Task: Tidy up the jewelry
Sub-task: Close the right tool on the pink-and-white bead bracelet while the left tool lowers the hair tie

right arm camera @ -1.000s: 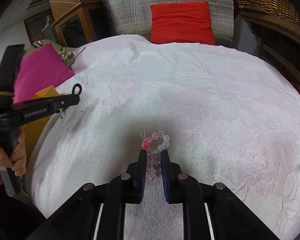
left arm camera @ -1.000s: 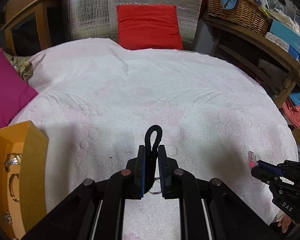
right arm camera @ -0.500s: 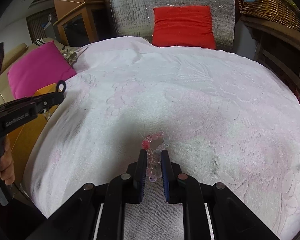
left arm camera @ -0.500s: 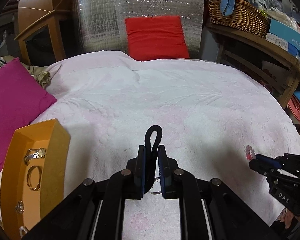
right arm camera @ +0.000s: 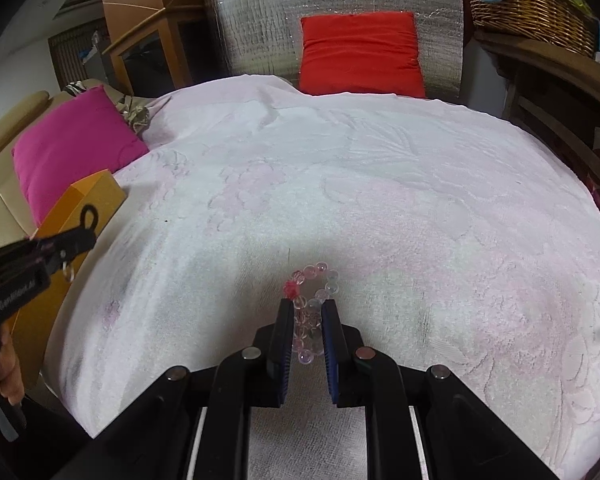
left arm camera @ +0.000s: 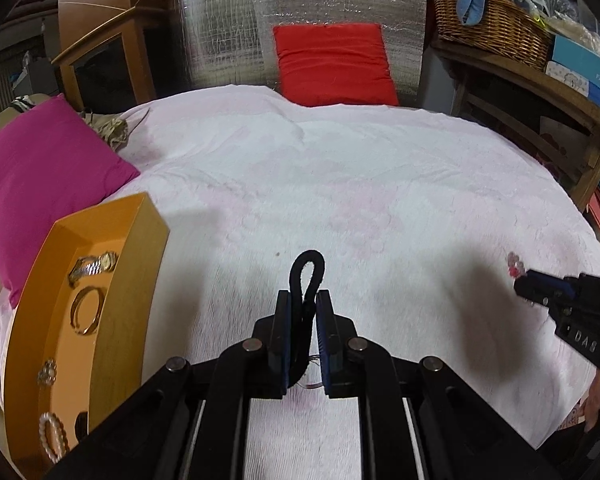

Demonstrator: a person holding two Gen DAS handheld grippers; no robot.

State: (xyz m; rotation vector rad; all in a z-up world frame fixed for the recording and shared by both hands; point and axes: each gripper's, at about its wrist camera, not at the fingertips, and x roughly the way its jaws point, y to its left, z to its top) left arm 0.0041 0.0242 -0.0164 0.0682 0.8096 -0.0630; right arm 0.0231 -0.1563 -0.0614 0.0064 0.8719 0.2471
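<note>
A: Left wrist view, far left: the orange tray [left arm camera: 136, 280] sits open to the lens, with a watch [left arm camera: 94, 266], a gold bangle [left arm camera: 86, 315], a small flower piece [left arm camera: 47, 372] and a pearl bracelet [left arm camera: 52, 438] inside.

B: The right wrist view shows only the tray's outer wall, nothing inside it.

A: Centre now: the left gripper [left arm camera: 303, 320] is clamped on a black cord loop [left arm camera: 307, 280] that pokes up between the pads, above the pink-white bedspread [left arm camera: 340, 184].

B: Over in the right wrist view, the right gripper [right arm camera: 306, 320] pinches a clear and pink bead bracelet [right arm camera: 314, 284], its far end fanning out past the fingertips. A small ring dangles under the other tool there.

A: Around them: magenta cushion [left arm camera: 40, 160] left, red cushion [left arm camera: 332, 64] at the back, wicker basket [left arm camera: 492, 28] right.
</note>
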